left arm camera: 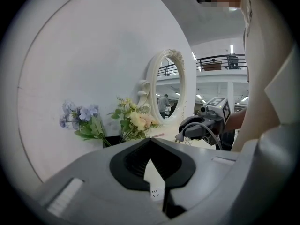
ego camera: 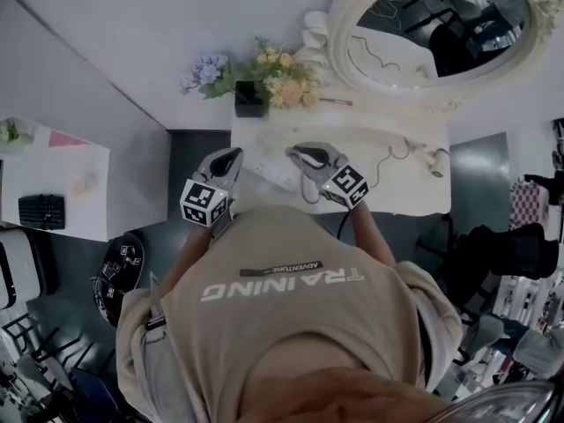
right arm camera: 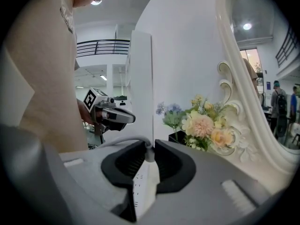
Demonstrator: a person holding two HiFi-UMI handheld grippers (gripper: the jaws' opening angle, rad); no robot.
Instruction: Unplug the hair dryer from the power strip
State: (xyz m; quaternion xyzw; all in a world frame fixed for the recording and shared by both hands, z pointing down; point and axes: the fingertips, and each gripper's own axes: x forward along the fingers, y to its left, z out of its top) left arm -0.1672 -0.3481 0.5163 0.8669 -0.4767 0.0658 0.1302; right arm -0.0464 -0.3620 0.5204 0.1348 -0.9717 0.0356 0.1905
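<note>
Head view: left gripper [ego camera: 229,157] and right gripper [ego camera: 297,153] hang over the strip [ego camera: 269,173] on the white table [ego camera: 414,199]; the dryer [ego camera: 436,161] lies well apart, at the table's right end. Left gripper view: jaws meet at the tips on nothing, with the strip below, within reach to steady it. Right gripper view: narrow jaws pinch the plug [right arm camera: 150,153] by its body, which spares the cord [right arm camera: 123,138]. The plug looks clear of the strip.

In the head view the person's shoulders [ego camera: 291,280] hide the near edge of the table [ego camera: 414,192] and part of the cord [ego camera: 380,170], the mirror [ego camera: 441,25] is cut by the top edge, and the hair dryer [ego camera: 438,162] is too small for detail.
</note>
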